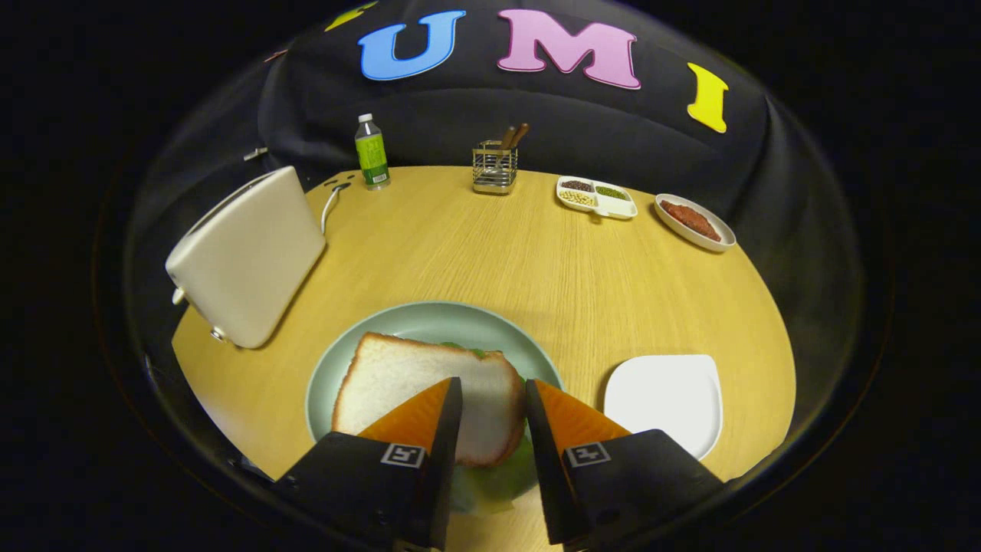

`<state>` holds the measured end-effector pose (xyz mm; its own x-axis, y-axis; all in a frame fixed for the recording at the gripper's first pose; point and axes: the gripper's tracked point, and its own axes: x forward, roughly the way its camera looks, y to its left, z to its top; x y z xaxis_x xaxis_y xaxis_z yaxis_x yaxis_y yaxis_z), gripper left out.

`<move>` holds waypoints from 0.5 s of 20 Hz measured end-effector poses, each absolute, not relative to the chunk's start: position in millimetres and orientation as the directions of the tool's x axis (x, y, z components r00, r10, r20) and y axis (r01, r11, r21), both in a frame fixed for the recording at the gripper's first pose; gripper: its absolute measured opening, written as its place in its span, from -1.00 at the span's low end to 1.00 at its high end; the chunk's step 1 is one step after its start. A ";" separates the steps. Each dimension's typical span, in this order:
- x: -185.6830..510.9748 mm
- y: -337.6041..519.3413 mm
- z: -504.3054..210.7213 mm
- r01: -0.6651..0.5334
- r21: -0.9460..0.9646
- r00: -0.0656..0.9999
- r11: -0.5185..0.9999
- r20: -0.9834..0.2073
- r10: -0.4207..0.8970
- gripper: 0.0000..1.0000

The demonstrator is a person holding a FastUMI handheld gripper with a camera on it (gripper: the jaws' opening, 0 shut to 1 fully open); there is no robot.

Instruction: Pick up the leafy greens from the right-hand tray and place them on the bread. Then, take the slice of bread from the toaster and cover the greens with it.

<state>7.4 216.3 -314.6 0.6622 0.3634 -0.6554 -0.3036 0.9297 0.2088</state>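
- The bread slice (418, 395) lies flat on the leafy greens (502, 475) in the green plate (429, 322), lower centre of the frame; its near right edge sits between my jaws.
- My jaws (494, 395) stand apart, pressing on nothing that I can see.
- I judge the covering done; backing straight off remains.
- Toaster (249, 257) upper left, white tray (667, 399) right, on the desk (536, 261).

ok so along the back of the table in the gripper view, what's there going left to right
toaster → green bottle → wire utensil holder → divided dish of beans → oval dish of red stuff. Nearer, the tool is open over the bread slice on the plate.
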 end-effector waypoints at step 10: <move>21.4 175.3 -299.3 -0.273 0.051 0.733 0.961 -0.636 0.242 0.98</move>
